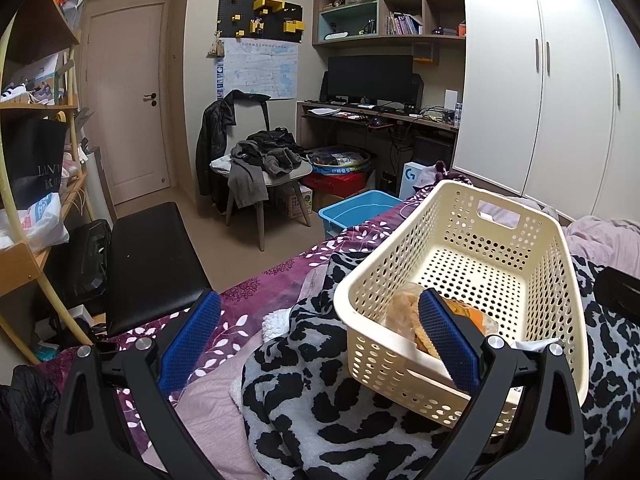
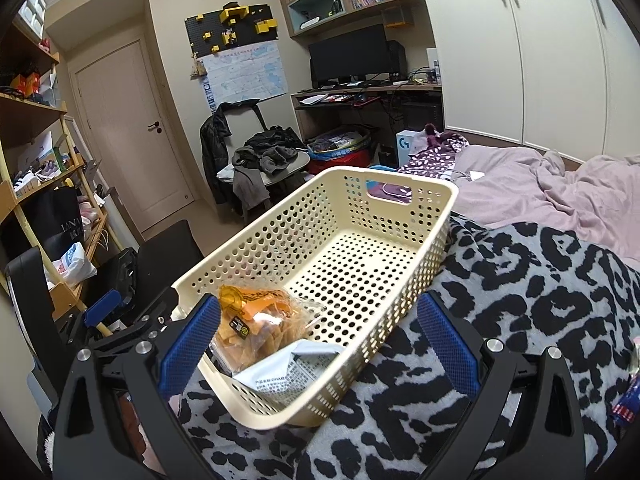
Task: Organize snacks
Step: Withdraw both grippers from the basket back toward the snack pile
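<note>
1. Left gripper [image 1: 320, 344]: jaws wide apart, nothing held; its right finger hangs over the basket's near end.
2. Right gripper [image 2: 318, 340]: also spread, empty, straddling the near corner of the cream basket [image 2: 404, 280].
3. Chip bag [image 2: 260, 328] lies in the basket's near end, beside a white packet [image 2: 292, 368].
4. Basket sits on a leopard blanket [image 2: 540, 300].
5. Only the right view shows the white packet clearly; the left view mostly hides the bag behind a finger.
</note>
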Motion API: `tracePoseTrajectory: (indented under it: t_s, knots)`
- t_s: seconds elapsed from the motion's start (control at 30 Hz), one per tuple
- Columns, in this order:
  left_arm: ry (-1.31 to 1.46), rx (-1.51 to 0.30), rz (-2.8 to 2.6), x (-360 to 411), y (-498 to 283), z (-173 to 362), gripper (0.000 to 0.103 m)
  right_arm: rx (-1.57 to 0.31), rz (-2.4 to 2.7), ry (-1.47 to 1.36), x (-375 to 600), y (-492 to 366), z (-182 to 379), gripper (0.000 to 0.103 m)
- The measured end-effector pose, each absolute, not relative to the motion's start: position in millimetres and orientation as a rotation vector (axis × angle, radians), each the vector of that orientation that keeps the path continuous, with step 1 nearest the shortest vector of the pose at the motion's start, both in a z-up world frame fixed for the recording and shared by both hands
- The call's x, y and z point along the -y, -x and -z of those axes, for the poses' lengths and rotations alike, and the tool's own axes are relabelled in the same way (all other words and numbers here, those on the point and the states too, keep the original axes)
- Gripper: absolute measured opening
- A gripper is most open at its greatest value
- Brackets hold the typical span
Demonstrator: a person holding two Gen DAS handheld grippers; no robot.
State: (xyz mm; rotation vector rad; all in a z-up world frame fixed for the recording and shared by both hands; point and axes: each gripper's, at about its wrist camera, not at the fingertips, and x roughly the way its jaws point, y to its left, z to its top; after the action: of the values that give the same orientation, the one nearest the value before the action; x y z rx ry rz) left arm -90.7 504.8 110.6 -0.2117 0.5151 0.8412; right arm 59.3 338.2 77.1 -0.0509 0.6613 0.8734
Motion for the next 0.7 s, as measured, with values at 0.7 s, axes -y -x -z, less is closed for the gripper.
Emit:
tracePoseTrajectory:
  t_s: [0.7]
  knots:
    - [0.103,-0.534,-0.814,-472,77,-125,0.1,-0.694,-0.793,-0.044,-280,-63,-66,0.098]
